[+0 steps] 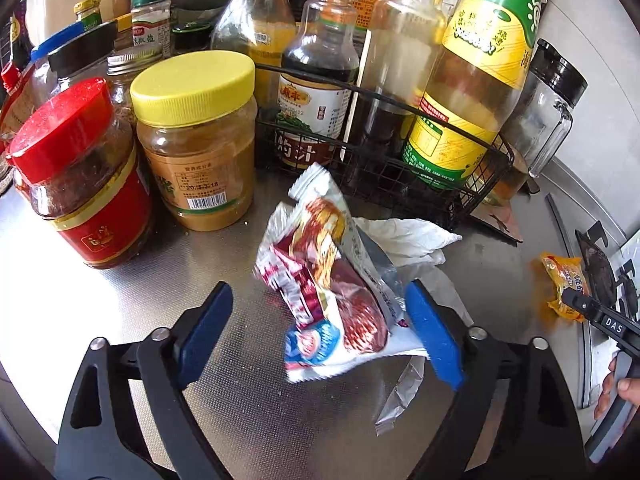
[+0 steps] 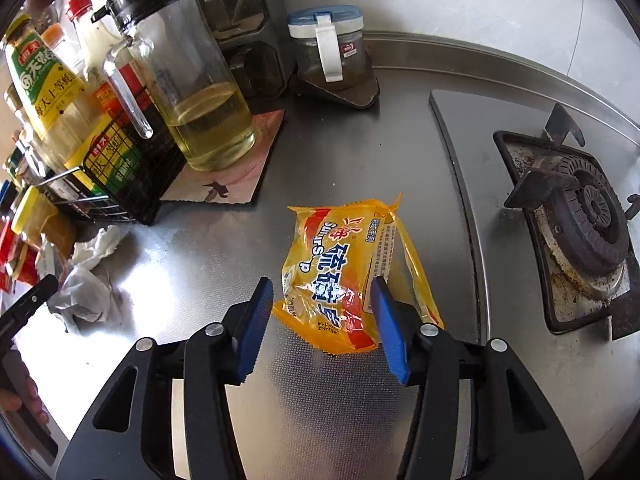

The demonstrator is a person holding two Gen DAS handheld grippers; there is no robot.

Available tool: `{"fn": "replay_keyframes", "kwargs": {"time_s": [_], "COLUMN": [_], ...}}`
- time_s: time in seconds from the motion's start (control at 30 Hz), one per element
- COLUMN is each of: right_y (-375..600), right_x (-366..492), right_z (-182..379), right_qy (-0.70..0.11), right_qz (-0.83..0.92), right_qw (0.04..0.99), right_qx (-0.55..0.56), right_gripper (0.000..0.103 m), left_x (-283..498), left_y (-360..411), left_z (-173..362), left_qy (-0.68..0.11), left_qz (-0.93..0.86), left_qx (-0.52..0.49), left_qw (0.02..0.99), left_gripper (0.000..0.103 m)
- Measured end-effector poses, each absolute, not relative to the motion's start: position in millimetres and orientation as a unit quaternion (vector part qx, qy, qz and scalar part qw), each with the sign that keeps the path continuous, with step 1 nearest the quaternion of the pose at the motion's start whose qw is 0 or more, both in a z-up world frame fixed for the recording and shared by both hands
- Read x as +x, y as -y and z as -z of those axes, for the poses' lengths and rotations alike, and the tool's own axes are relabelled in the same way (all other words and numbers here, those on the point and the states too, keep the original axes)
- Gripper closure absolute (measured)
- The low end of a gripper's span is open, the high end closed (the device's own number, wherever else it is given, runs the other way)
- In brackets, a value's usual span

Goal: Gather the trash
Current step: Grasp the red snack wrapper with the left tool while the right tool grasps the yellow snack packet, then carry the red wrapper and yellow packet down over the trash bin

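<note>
Crumpled: two wrappers (image 1: 324, 280), one tissue (image 1: 404, 236)

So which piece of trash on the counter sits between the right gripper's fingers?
The yellow soap wrapper, beside the stove burner. The red-and-white snack wrapper and crumpled white tissue lie by the left gripper.

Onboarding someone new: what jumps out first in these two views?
The red-and-white snack wrapper lying crumpled on the steel counter between the left gripper fingers. Then the yellow soap wrapper between the right gripper fingers, beside the gas burner. Behind, a crowd of condiment jars and bottles.
</note>
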State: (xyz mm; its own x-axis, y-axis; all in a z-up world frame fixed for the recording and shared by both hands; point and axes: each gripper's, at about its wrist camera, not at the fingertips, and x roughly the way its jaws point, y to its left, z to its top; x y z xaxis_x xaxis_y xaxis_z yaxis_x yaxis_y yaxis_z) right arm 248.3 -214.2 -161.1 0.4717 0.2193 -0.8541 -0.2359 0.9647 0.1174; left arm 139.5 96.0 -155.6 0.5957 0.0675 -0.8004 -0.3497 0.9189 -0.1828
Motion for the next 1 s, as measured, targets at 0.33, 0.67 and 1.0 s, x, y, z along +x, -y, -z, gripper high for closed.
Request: {"fn": "replay_keyframes", "kwargs": {"time_s": [0.33, 0.67, 1.0], "right_y": [205, 204, 201], "right_x": [229, 171, 68], "right_z": [157, 116, 94], "right_qy": [-0.487, -0.454, -0.437], "right_qz": [-0.153, -0.173, -0.203], "right_qw": [0.86, 0.874, 0.876], "right_qx": [-0.017, 0.003, 0.016], "right_gripper": [0.08, 0.081, 0.081], "left_x": [123, 75, -26], "left_y": [-95, -82, -53], "left_z": [153, 115, 87], "left_qy": [-0.427, -0.381, -0.365], "left_qz": [-0.094, -0.08, -0.039], "left_qx": [-0.16, -0.139, -0.122], "left_qw": [0.885, 0.91, 0.922], "left_gripper": [0.097, 0.103, 0.103]}}
